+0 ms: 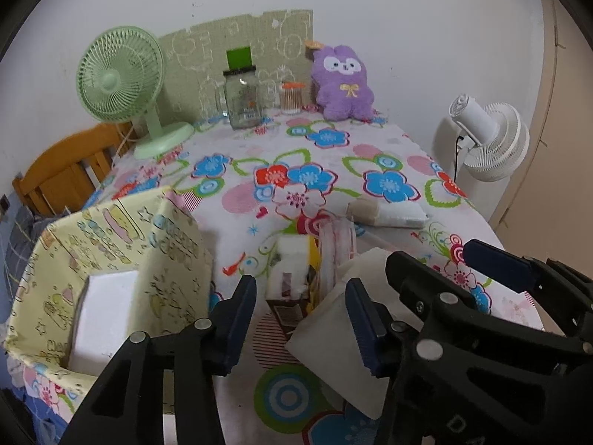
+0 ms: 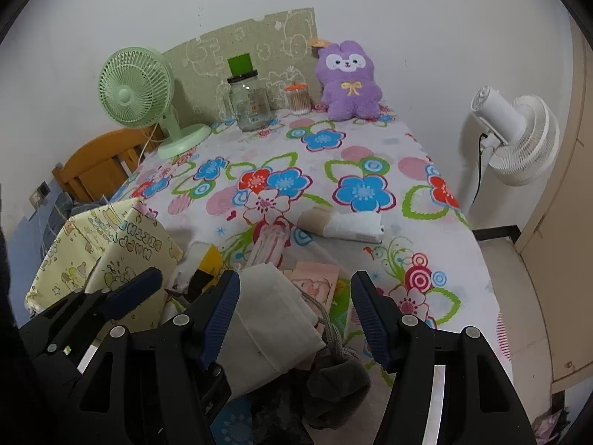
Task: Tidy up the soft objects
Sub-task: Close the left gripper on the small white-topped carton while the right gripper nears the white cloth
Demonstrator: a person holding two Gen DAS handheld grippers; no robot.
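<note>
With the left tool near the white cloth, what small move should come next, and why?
Probably close the left tool on the white folded cloth. One finger already touches its edge, the other stands apart, and the yellow box waits open beside it. The right tool also stands open over the pile.

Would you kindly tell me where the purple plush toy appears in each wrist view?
Left wrist view: purple plush toy upper centre-right, at the table's far end by the wall.
Right wrist view: upper centre-right, same far end.
Shared landmark: the green desk fan, upper left in both.
</note>
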